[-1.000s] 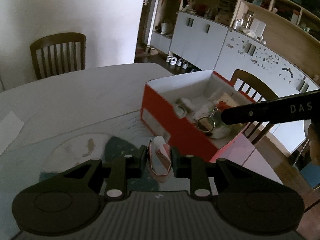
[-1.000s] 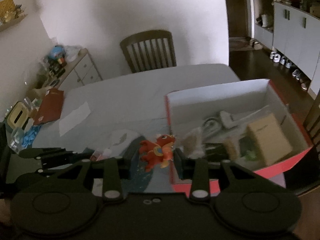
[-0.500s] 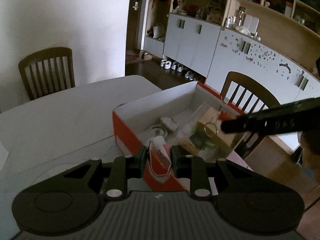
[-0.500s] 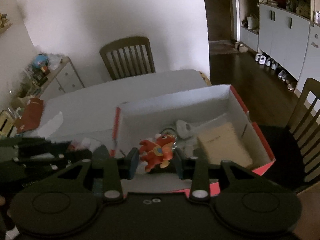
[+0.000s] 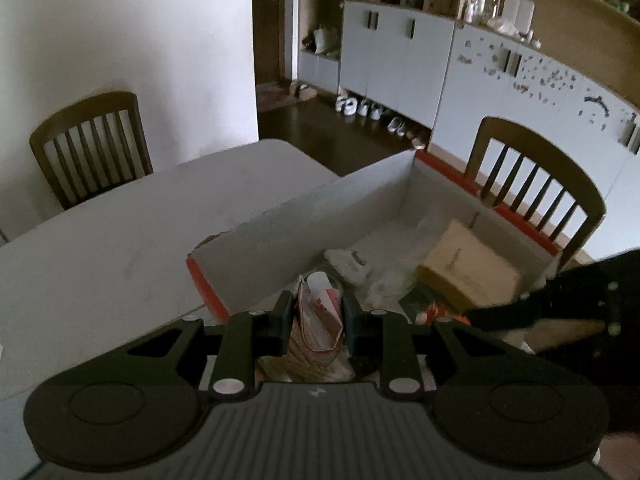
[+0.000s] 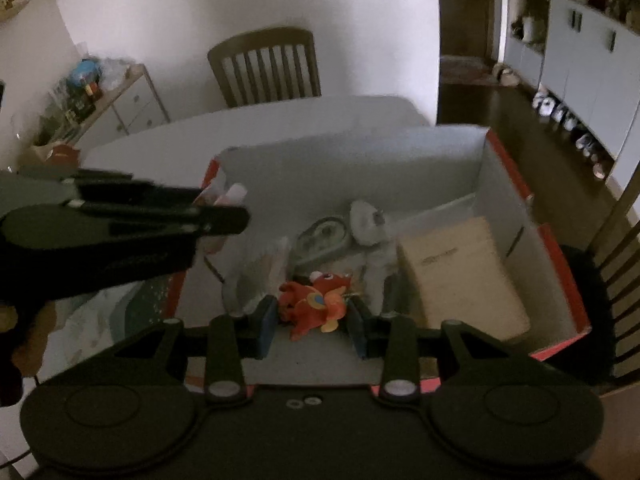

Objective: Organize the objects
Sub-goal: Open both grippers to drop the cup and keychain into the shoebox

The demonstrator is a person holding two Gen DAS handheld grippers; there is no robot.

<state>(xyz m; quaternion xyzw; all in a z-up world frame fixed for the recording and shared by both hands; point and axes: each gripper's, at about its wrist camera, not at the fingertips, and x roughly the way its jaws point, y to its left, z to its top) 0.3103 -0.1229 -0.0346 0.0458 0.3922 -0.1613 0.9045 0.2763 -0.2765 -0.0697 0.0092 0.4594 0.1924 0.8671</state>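
Red-and-white paper packet (image 5: 320, 316) sits pinched in my left gripper (image 5: 316, 320) above the red cardboard box (image 5: 208, 284); light, crushable, best held mid-body. My right gripper (image 6: 312, 316) clamps the soft red plush dragon (image 6: 314, 304) over the box. Pale table (image 5: 120, 232), dim dining room.

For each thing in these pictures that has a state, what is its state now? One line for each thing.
left claw: shut on the red and white packet, above the box's near end.
red and white packet: held, upright.
right claw: shut on the red plush toy, above the box.
red plush toy: held, not yet released.
red box: open, no lid on it, partly filled.
tan booklet: lying flat in the box.
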